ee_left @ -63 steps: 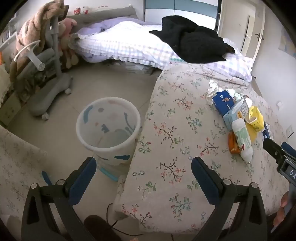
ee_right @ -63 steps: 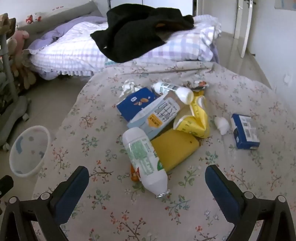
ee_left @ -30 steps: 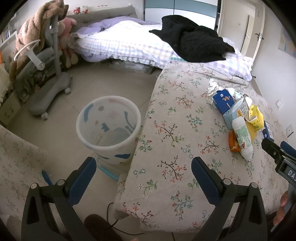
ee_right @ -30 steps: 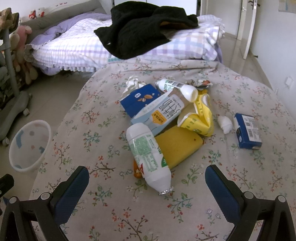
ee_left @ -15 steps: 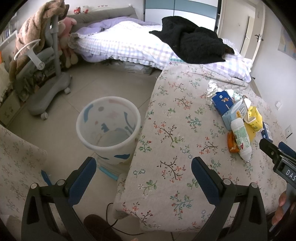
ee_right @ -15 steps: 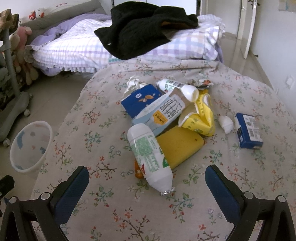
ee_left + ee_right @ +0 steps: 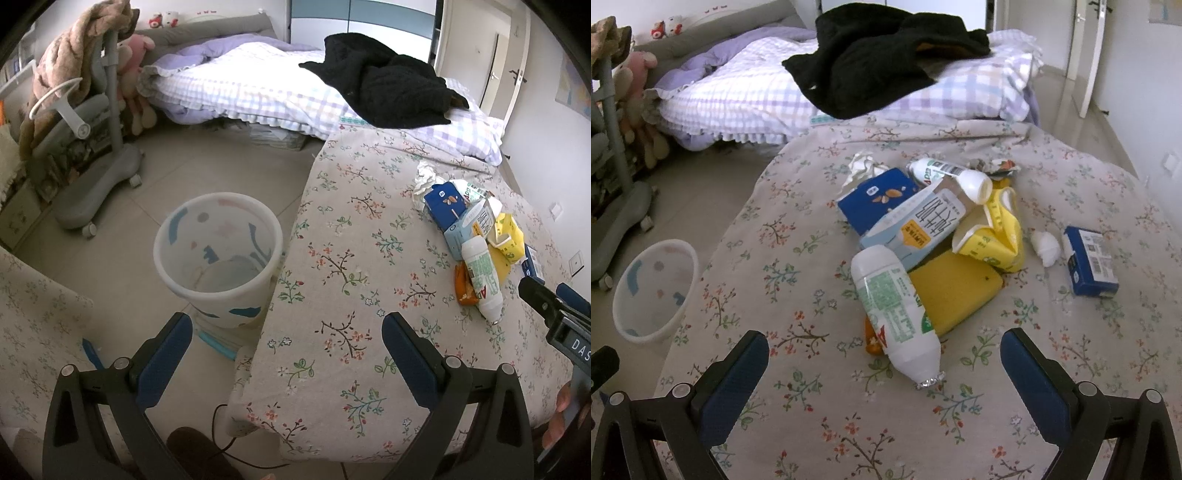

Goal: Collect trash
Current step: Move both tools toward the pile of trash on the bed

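A heap of trash lies on the floral-covered table (image 7: 783,376): a white plastic bottle (image 7: 894,310), a yellow pouch (image 7: 955,291), a pale milk carton (image 7: 916,229), a blue carton (image 7: 875,201), a crushed yellow carton (image 7: 991,236) and a small blue box (image 7: 1089,260). My right gripper (image 7: 884,363) is open, just short of the white bottle, holding nothing. The same white bottle (image 7: 482,277) shows at the right of the left wrist view. My left gripper (image 7: 286,347) is open and empty over the table's left edge, beside the white waste bin (image 7: 218,258) on the floor.
A bed (image 7: 258,96) with a black garment (image 7: 384,92) stands behind the table. A grey wheeled chair base (image 7: 96,192) is at the left on the tiled floor. A second bottle (image 7: 947,173) and crumpled tissues (image 7: 862,166) lie behind the heap. A hand (image 7: 561,413) holds the right gripper's body.
My right gripper has crept forward toward the trash heap, so the white bottle looks slightly bigger and lower. The left gripper has barely moved. Both stay open.
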A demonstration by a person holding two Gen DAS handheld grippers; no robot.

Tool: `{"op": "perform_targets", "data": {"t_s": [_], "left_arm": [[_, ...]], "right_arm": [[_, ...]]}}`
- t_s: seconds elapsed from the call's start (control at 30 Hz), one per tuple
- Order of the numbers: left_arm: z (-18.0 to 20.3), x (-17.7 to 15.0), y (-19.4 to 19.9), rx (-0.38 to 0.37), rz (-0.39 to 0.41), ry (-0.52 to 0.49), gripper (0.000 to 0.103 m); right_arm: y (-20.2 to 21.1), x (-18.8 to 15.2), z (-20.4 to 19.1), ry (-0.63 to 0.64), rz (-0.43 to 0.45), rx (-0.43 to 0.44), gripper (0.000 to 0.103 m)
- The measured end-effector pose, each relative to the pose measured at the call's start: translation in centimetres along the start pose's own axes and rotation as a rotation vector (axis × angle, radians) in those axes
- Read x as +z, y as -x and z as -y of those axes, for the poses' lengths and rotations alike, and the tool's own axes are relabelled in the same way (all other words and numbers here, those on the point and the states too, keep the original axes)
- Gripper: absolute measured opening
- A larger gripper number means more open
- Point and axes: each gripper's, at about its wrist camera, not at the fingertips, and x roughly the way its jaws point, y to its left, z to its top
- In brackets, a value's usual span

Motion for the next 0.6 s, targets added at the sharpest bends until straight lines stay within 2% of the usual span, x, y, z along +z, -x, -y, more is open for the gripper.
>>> {"op": "perform_targets", "data": {"t_s": [0.33,0.5,0.6], "left_arm": [[0.0,0.3,0.0,-0.009,-0.004,0.001,0.103],[0.5,1.6,-0.2,-0.046,-0.032,-0.003,0.103],[1.0,2.7,-0.5,-0.1,-0.069,0.007,0.103]], "right_arm": [[0.1,0.0,0.0,0.002,-0.006,0.0,0.103],[0.6,1.1,0.8,0.005,-0.038,0.044,0.103],[1.4,2.8,1.9,0.021,-0.018,0.044,0.103]]}}
